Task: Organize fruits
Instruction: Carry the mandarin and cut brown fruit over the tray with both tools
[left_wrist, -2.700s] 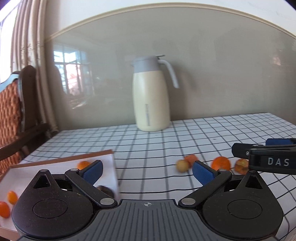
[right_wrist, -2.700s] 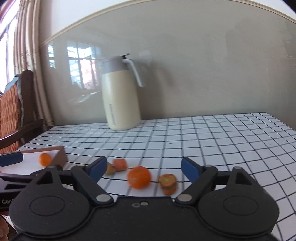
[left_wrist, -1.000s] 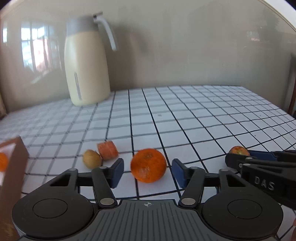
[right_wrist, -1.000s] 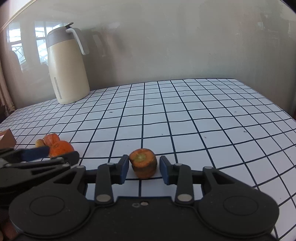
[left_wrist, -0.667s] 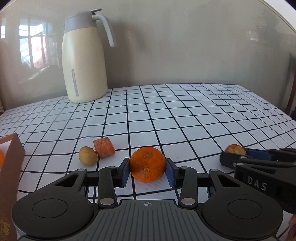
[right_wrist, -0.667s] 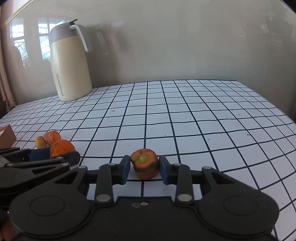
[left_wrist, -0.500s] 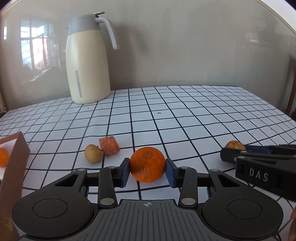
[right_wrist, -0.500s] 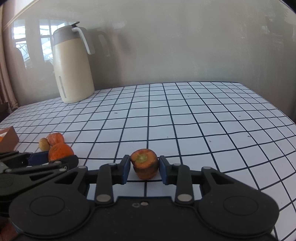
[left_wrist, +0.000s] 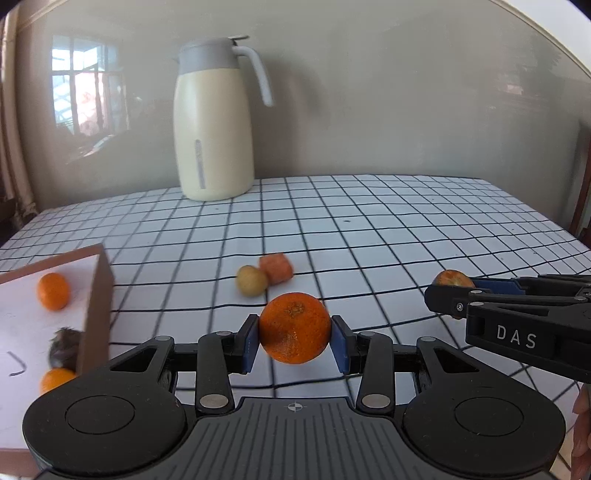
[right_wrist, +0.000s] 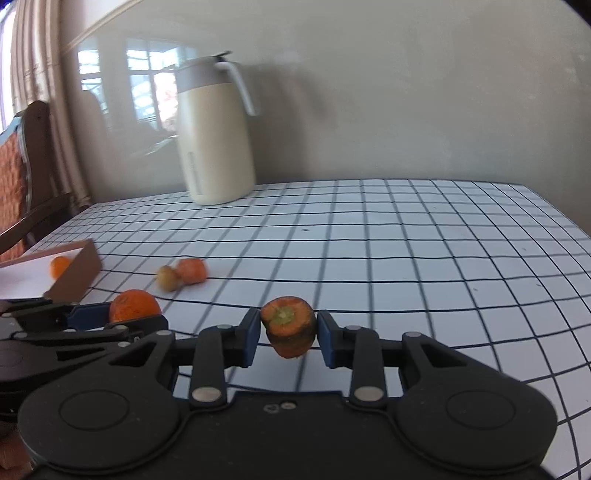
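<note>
My left gripper (left_wrist: 294, 341) is shut on a round orange (left_wrist: 294, 328), lifted just off the checked tablecloth. My right gripper (right_wrist: 288, 336) is shut on a carrot stump (right_wrist: 289, 325) with a green-centred cut face. In the left wrist view the right gripper (left_wrist: 448, 293) reaches in from the right with the stump (left_wrist: 450, 279) at its tip. In the right wrist view the left gripper (right_wrist: 125, 318) shows at lower left with the orange (right_wrist: 133, 305). A small yellowish fruit (left_wrist: 252, 280) and a carrot chunk (left_wrist: 276, 268) lie together on the cloth beyond.
A low brown-rimmed box (left_wrist: 96, 299) at the left holds small oranges (left_wrist: 53, 290) and a dark fruit (left_wrist: 65, 347). A cream jug (left_wrist: 214, 125) with a grey lid stands at the back by the wall. A wooden chair (right_wrist: 22, 177) is at far left.
The left jaws closed onto the orange and both grippers lifted their loads off the cloth. Both views have swung left, bringing the box further into sight.
</note>
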